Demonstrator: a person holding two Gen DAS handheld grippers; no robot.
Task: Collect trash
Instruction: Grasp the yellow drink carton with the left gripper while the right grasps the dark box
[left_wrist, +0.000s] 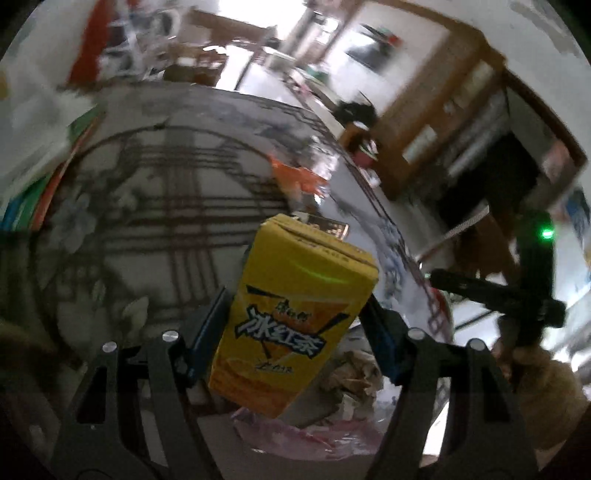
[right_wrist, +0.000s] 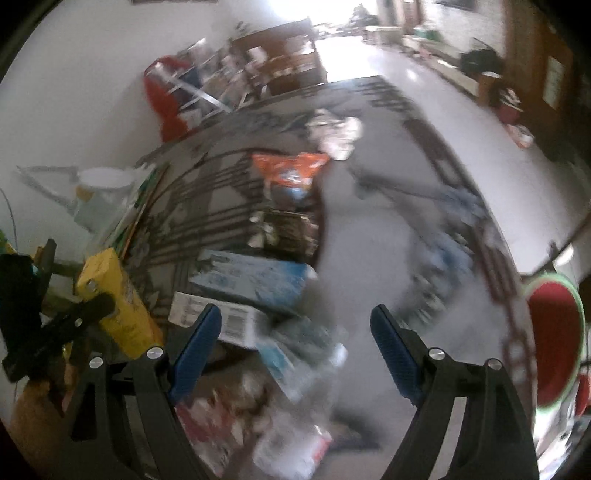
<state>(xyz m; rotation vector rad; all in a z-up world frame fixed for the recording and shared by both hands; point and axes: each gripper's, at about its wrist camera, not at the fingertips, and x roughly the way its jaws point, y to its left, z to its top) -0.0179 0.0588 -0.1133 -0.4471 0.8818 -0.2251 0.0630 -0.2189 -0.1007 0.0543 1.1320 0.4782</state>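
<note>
Gripping a yellow drink carton (left_wrist: 295, 314), the left gripper (left_wrist: 295, 325) has its 2 blue-padded fingers (left_wrist: 207, 332) clamped on the carton's 2 narrow sides, so the box sits tilted between them, lifted clear of the patterned rug (left_wrist: 147, 206). Below the carton, crumpled paper (left_wrist: 354, 373) and a pink plastic bag (left_wrist: 295, 435) lie on the rug. Further off, toward the rug's far edge, is an orange snack bag (left_wrist: 299, 177).

The right gripper (right_wrist: 295, 336) hangs above the rug with its fingers (right_wrist: 395, 350) wide apart and nothing between them. Under it, litter is strewn across the rug: a light blue box (right_wrist: 255, 277), a white box with a barcode (right_wrist: 225, 317), a dark wrapper (right_wrist: 288, 229), and pale crumpled paper (right_wrist: 336, 133) near the rug's far edge. Blurred wrappers (right_wrist: 288, 435) lie nearest the camera. At the rug's right edge stands a red bin (right_wrist: 554, 339) with a green rim. The right wrist view also catches the carton at its left, held by the other gripper.
</note>
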